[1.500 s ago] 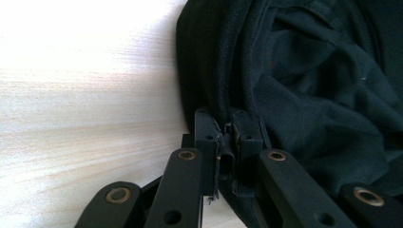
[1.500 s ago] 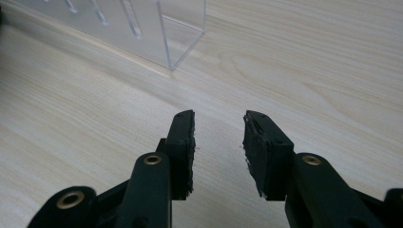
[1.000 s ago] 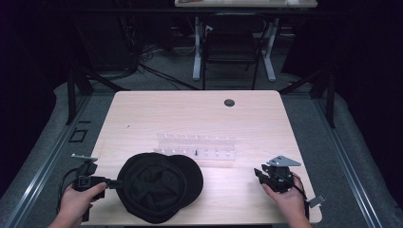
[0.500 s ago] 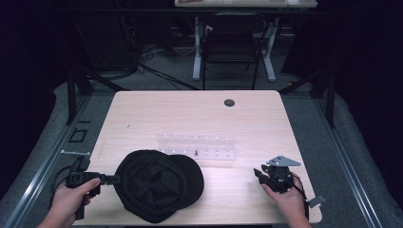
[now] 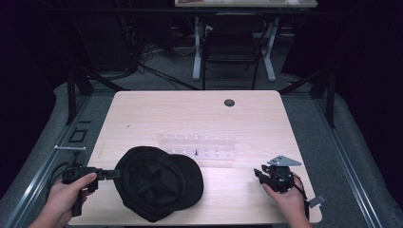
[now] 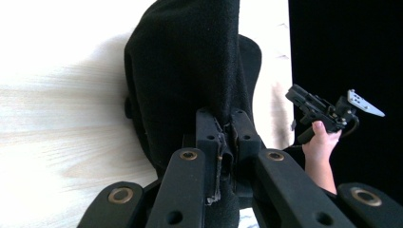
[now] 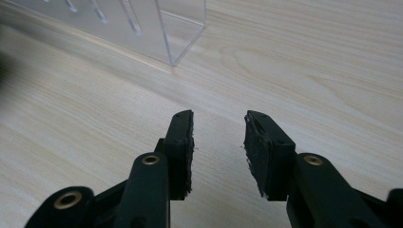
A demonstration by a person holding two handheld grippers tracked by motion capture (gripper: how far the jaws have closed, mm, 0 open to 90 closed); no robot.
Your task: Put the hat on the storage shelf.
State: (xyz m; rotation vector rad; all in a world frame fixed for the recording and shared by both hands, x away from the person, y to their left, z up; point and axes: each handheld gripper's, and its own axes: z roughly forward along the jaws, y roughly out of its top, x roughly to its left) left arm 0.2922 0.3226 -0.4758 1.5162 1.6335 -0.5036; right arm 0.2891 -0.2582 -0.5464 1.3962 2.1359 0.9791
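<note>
A black cap [image 5: 157, 183] is seen at the near left of the table [image 5: 199, 116], crown up, brim toward the right. Its left edge is pinched in the closed jaws of the left gripper [image 6: 226, 137], cloth bunched between the pads. The right gripper [image 7: 217, 152] is held low over bare wood at the near right, jaws parted and empty. A clear plastic rack [image 5: 197, 148] stands just beyond the cap. The cap is judged light, soft and floppy, likely to sag when lifted; the stiffer brim is judged the firmer place for a second hold
</note>
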